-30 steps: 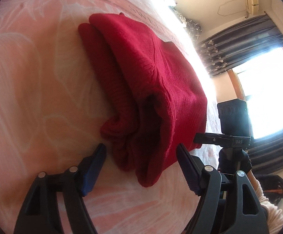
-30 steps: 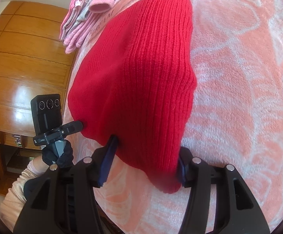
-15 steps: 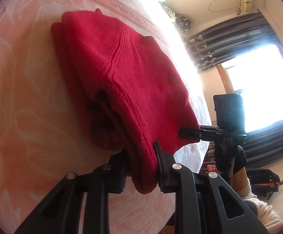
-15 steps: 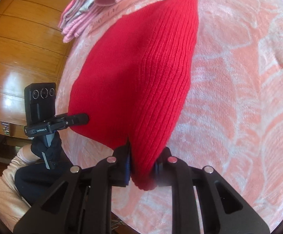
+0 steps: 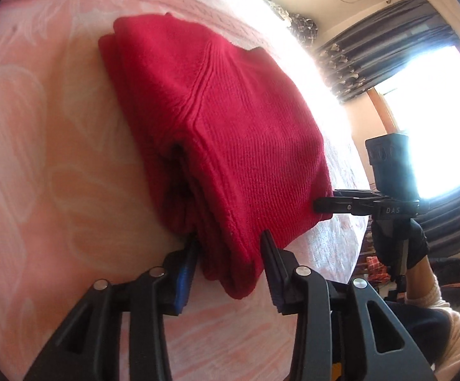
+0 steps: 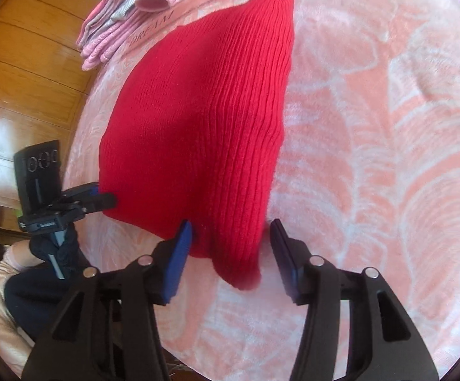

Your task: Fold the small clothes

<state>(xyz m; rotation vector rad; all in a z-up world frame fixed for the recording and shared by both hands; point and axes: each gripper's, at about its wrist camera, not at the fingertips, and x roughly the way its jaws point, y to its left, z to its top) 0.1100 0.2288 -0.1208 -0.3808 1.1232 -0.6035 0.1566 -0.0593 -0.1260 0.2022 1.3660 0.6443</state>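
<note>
Left wrist view, from the left: pink blanket (image 5: 39, 158) with pale leaf pattern covered the bed. Folded red knit sweater (image 5: 230, 146) lay on it, stacked layers showing along its near edge. Left gripper (image 5: 228, 254) sat at the near corner of the sweater, jaws spread, one finger on each side of the corner; left finger touched the knit, right finger looked just clear, so nothing was pinched. Farther right, the right gripper (image 5: 320, 204) reached the sweater's right corner, held by a dark-gloved hand (image 5: 401, 244). Dark curtains (image 5: 385, 54) and a bright window beyond.

Right wrist view, from the left: wooden panelling (image 6: 23, 73); the left gripper (image 6: 107, 199), with its gloved hand (image 6: 53, 247) below, met the sweater's left corner. Pile of pink clothes (image 6: 125, 9) lay at the blanket's far edge, just beyond the sweater (image 6: 204, 120). Right gripper (image 6: 231, 235) jaws stood apart, straddling the near corner; left finger close against the knit, right finger apart from it. Blanket (image 6: 388, 158) bare to the right.
</note>
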